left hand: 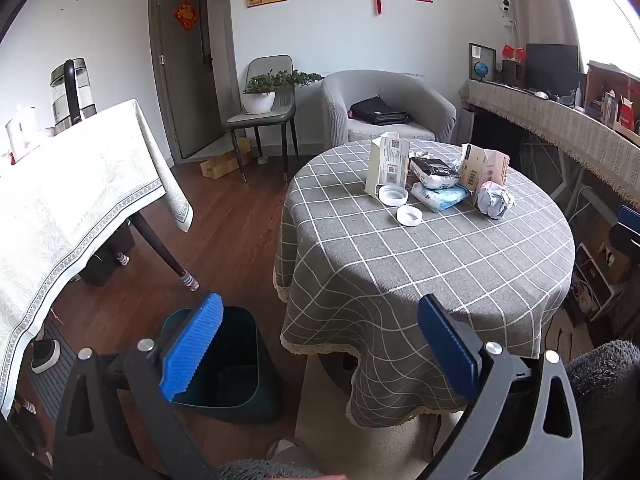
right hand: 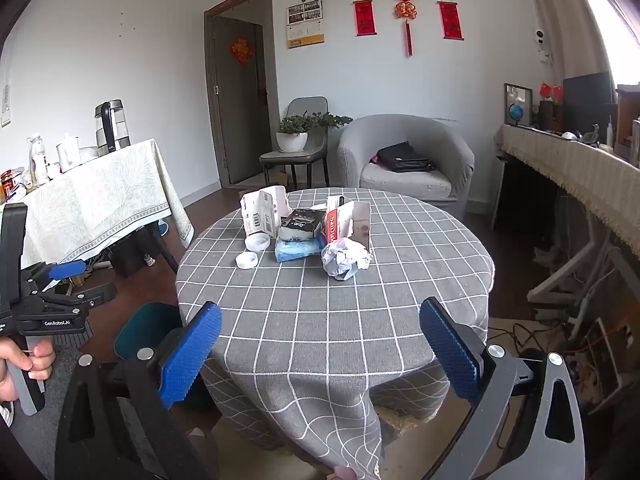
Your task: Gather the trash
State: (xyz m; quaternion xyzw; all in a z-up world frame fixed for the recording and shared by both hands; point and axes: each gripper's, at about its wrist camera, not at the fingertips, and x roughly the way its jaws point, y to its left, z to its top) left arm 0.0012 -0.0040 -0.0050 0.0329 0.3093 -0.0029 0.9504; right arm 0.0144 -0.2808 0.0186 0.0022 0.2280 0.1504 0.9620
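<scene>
With both the left gripper and right gripper gaping wide and empty, we judged it best to reach across the round grey checked table for the crumpled white paper ball, nearest of the trash clustered beyond its centre.

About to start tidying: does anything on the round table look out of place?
Yes: a crumpled paper ball, torn-open cartons and two loose white lids sit cluttered at the far side of the checked tablecloth.

Left gripper & right gripper wide apart, tilted down.
</scene>
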